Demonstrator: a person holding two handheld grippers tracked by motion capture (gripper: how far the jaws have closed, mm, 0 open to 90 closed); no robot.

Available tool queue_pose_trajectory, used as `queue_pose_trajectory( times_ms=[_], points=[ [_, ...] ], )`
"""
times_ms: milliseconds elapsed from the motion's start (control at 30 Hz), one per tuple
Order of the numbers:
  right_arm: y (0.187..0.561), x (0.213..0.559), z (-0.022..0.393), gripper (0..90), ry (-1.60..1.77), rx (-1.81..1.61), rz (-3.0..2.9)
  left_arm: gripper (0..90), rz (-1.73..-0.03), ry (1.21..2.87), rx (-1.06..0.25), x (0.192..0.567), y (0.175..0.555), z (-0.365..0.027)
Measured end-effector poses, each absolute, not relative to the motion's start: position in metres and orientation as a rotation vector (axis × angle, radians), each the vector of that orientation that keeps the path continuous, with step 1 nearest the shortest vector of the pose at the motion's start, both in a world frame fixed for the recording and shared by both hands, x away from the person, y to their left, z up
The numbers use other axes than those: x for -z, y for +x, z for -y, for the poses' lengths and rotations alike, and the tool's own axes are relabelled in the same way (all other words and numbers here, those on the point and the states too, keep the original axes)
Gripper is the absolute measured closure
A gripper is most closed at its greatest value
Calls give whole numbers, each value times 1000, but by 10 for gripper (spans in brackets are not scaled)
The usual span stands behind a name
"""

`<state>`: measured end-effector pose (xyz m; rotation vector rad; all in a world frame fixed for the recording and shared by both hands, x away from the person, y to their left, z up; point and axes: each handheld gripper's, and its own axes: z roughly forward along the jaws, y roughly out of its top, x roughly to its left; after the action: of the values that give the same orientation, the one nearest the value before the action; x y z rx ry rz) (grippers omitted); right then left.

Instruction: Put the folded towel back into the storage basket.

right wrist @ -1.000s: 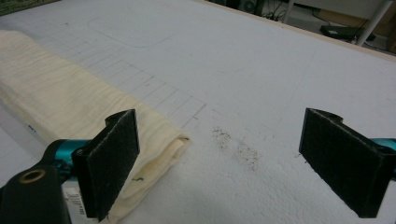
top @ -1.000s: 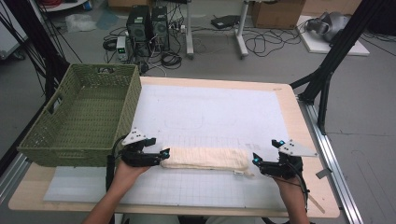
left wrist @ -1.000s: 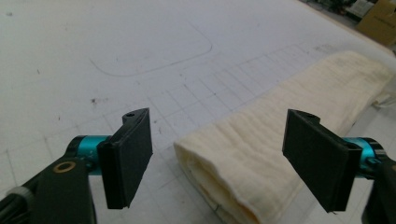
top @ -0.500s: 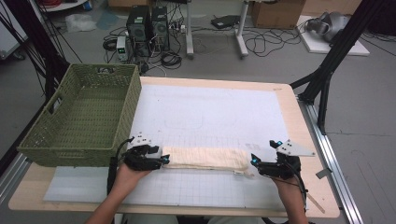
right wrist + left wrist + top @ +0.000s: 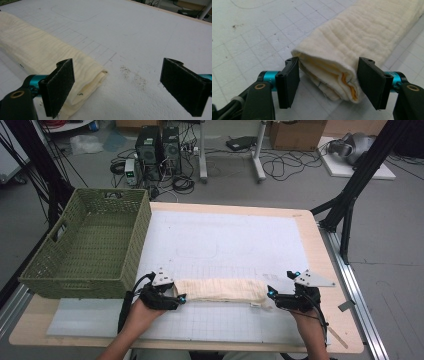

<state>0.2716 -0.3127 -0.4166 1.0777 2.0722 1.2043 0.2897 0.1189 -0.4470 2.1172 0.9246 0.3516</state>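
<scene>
A cream cloth [image 5: 220, 290], folded into a long roll, lies across the white gridded mat [image 5: 225, 235] near the table's front edge. My left gripper [image 5: 176, 297] is at its left end. In the left gripper view the roll's folded end [image 5: 329, 75] sits between the jaws of the left gripper [image 5: 328, 82], and both pads [image 5: 289, 82] touch its sides. Those jaws have just been opening slightly. My right gripper [image 5: 270, 295] is at the roll's right end. In the right gripper view the right gripper [image 5: 117, 85] stands wide open, with the cloth's end [image 5: 82, 75] beside its left pad [image 5: 60, 87].
A green woven basket [image 5: 135, 245], with nothing in it, stands at the table's left, close behind my left hand. A black frame leg [image 5: 350, 205] rises past the table's right edge. Computers and cables lie on the floor beyond the table.
My left gripper has shifted slightly right onto the cloth's left end, and its jaws have narrowed around it. The right gripper and the cloth have kept still.
</scene>
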Motion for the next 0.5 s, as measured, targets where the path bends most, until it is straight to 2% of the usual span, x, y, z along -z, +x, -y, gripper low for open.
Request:
queue_pose_trajectory(
  times_ms=[133, 200, 300, 500],
  points=[
    [272, 417, 312, 115, 1080, -1203, -2076, 393, -920, 2113, -345, 447, 290, -120],
    [272, 417, 312, 115, 1080, -1200, -2076, 458, -900, 2117, -332, 446, 289, -119],
    [272, 417, 312, 115, 1079, -1199, -2077, 623, -867, 2119, -301, 445, 287, -117],
    [272, 418, 312, 115, 1083, -1204, -2084, 763, -880, 2064, -297, 443, 287, -118]
  ],
)
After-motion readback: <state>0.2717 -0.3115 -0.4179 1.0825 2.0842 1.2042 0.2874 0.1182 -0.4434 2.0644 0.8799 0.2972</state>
